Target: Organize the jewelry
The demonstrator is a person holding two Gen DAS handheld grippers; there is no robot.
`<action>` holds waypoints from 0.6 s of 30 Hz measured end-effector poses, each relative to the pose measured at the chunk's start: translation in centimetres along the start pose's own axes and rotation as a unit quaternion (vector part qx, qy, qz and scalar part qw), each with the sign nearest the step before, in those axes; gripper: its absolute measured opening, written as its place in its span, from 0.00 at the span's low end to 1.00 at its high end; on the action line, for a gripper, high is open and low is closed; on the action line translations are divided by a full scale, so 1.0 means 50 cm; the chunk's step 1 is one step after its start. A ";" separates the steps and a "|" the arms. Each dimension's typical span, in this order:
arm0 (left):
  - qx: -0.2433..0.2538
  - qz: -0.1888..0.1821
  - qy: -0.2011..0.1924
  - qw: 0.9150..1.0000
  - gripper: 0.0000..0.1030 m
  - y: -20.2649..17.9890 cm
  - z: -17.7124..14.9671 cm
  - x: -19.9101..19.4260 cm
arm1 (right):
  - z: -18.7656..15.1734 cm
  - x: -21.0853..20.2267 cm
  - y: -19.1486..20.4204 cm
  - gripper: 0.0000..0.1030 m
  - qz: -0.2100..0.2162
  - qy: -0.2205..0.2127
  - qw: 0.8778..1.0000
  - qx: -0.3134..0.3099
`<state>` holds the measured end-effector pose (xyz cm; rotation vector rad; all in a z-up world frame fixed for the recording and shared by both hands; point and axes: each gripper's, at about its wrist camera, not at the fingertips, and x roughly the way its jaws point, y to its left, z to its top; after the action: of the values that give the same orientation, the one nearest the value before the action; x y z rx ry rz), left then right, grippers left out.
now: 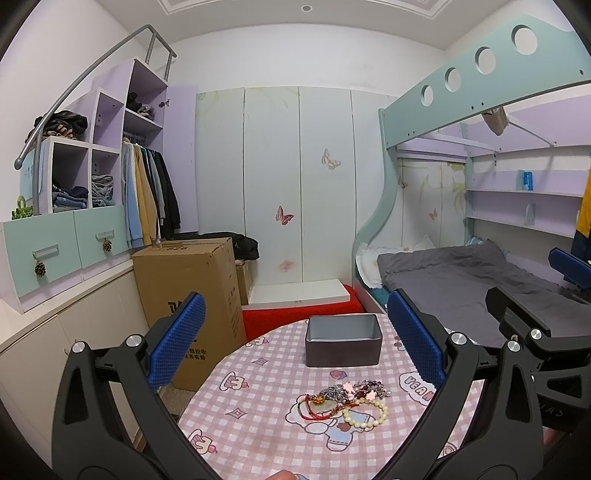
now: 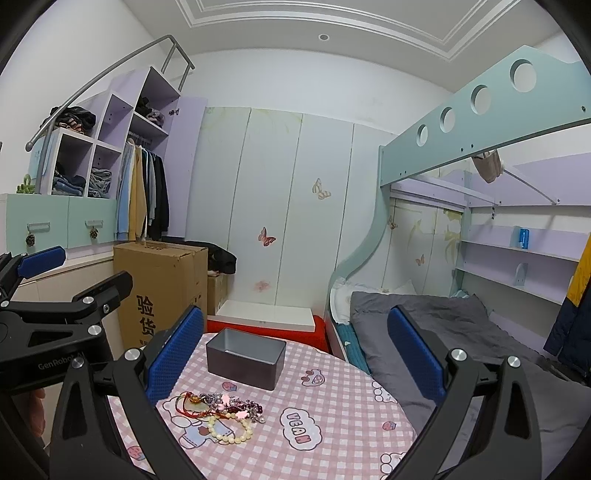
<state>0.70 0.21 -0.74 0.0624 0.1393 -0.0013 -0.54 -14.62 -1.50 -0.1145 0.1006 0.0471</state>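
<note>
Lying tangled on the pink checked tablecloth, the jewelry pile sits just before an open grey tin box. Left gripper and right gripper hover spread wide, grasping nothing. Cardboard box stands left, bed right.

Both views are evenly and fairly brightly lit from overhead, with a recessed ceiling light showing near the top, and shadows on the worktop are soft and faint. Fisheye distortion bends straight edges strongly toward the rims, where dark vignetted corners close in. Focus is reasonably sharp throughout, without noticeable glare.
</note>
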 end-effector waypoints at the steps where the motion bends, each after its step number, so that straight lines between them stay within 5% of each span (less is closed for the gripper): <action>1: 0.001 0.000 0.001 1.000 0.94 0.000 -0.001 0.001 | 0.000 0.001 0.000 0.93 0.000 0.002 1.000 0.000; 18: -0.018 -0.032 0.005 0.999 0.94 0.033 -0.028 0.043 | -0.021 0.022 0.002 0.93 -0.016 0.001 1.000 -0.004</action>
<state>2.66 1.95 -2.34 0.0222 0.1503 -0.0627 0.44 -14.60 -2.65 -0.1241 0.0996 0.0153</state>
